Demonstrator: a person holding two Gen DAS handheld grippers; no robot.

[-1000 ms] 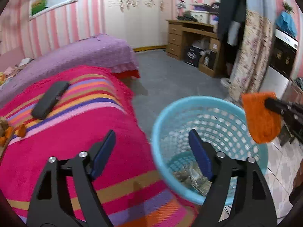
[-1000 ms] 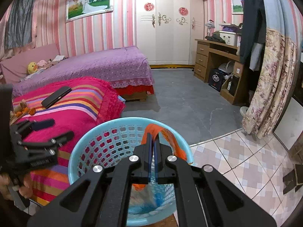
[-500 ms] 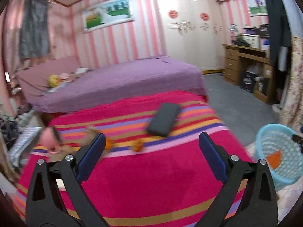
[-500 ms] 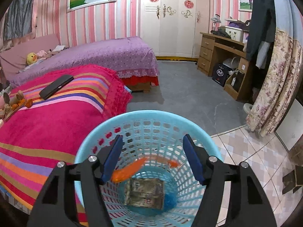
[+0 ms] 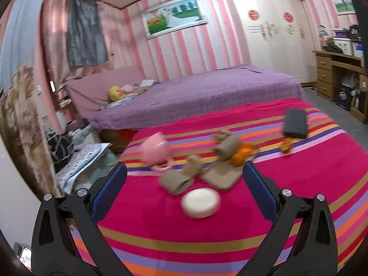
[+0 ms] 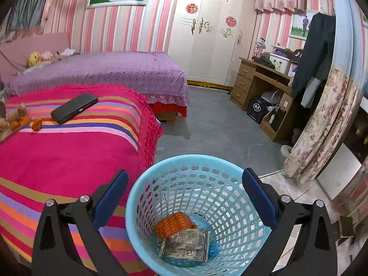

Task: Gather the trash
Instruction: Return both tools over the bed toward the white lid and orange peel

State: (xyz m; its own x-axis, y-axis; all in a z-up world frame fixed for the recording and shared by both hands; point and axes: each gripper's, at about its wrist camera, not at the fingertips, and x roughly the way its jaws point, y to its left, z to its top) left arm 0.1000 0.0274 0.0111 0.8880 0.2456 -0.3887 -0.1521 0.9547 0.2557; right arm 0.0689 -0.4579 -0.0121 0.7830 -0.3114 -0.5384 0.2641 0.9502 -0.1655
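Left wrist view. My left gripper (image 5: 184,184) hangs with its jaws spread wide and nothing between them, above the striped blanket (image 5: 230,225). The remaining litter lies ahead: crumpled brown paper scraps (image 5: 195,177) at twelve o'clock of the gap, an orange peel (image 5: 241,155) at one o'clock touching them, and a smaller orange bit (image 5: 286,146) farther toward two o'clock, just beside a dark phone (image 5: 295,123). A white round disc (image 5: 200,199) sits nearest, and a pink cup (image 5: 153,150) lies at eleven o'clock; I judge neither to be trash. To do this step well, I would descend on one brown scrap, straddling it cleanly, and pinch low without gathering blanket pile.

Right wrist view. My right gripper (image 6: 184,197) is likewise released and empty, poised over the blue basket (image 6: 220,168), which stands at the blanket's edge. An orange wrapper (image 6: 173,224) and a printed packet (image 6: 184,245) lie at its bottom, at six o'clock.
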